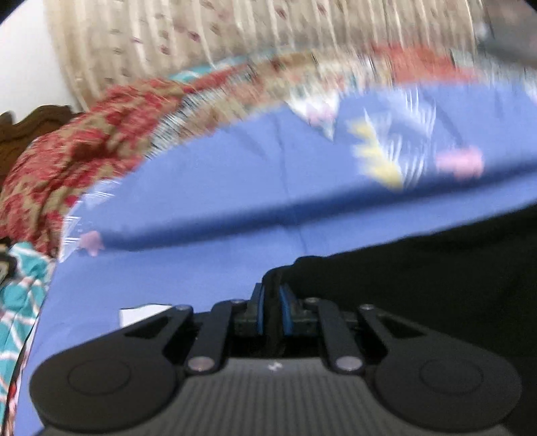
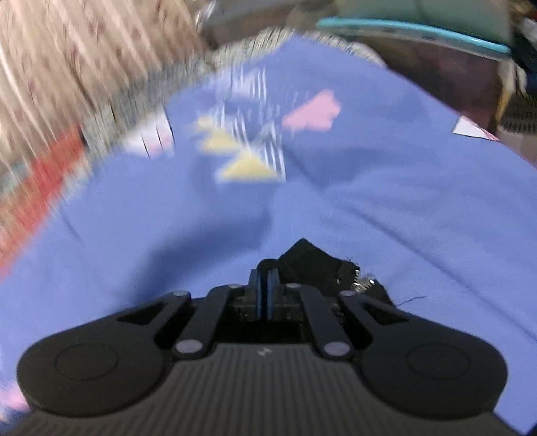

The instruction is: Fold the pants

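Observation:
The black pants (image 1: 436,275) fill the lower right of the left wrist view, over a blue bedsheet (image 1: 218,187). My left gripper (image 1: 272,295) is shut on an edge of the black fabric, which passes between its blue pads. In the right wrist view my right gripper (image 2: 265,285) is shut on a corner of the black pants (image 2: 308,265), with a zipper end (image 2: 364,281) showing just to its right. Both views are motion-blurred.
The blue sheet (image 2: 369,208) has yellow, pink and white patterns. A red and tan floral cloth (image 1: 74,151) and a teal striped cloth (image 1: 23,302) lie at the left. A pale curtain (image 1: 235,30) hangs behind. A teal-edged object (image 2: 419,33) sits at the far right.

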Demonstrator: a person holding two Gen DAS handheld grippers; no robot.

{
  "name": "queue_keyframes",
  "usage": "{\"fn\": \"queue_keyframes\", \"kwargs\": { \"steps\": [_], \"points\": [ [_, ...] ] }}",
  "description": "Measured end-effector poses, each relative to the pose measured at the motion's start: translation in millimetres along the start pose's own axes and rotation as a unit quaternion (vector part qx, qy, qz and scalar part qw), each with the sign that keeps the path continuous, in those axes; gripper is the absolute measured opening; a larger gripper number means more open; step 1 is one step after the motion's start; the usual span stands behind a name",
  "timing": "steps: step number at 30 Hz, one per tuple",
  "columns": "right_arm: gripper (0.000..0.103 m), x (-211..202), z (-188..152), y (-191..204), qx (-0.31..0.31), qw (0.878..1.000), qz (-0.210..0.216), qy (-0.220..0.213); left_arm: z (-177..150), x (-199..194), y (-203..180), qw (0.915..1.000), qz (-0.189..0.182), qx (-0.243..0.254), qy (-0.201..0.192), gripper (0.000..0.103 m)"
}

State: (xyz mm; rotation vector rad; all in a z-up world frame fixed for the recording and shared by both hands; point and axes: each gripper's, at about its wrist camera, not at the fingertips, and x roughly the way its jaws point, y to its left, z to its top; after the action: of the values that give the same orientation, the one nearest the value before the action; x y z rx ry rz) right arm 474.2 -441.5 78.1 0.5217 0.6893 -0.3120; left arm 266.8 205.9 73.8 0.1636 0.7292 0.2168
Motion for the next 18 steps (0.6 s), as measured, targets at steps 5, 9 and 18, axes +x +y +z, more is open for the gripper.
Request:
{"fn": "queue_keyframes", "kwargs": {
  "steps": [5, 9, 18],
  "points": [
    [0.005, -91.0, 25.9, -30.6, 0.074, 0.992, 0.093, -0.033, -13.8, -95.0, 18.4, 0.9971, -0.015, -0.033, -0.066, 0.01],
    [0.005, -162.1, 18.5, -90.6, 0.102, 0.984, 0.134, -0.056, -59.5, -175.5, 22.5, 0.9929, -0.043, -0.053, -0.098, 0.01],
    [0.015, -233.1, -118.8, -272.4, 0.113, 0.994, 0.007, 0.006, -227.1, -247.6, -17.4, 0.9917, -0.103, -0.051, 0.057, 0.031]
  ]
}}
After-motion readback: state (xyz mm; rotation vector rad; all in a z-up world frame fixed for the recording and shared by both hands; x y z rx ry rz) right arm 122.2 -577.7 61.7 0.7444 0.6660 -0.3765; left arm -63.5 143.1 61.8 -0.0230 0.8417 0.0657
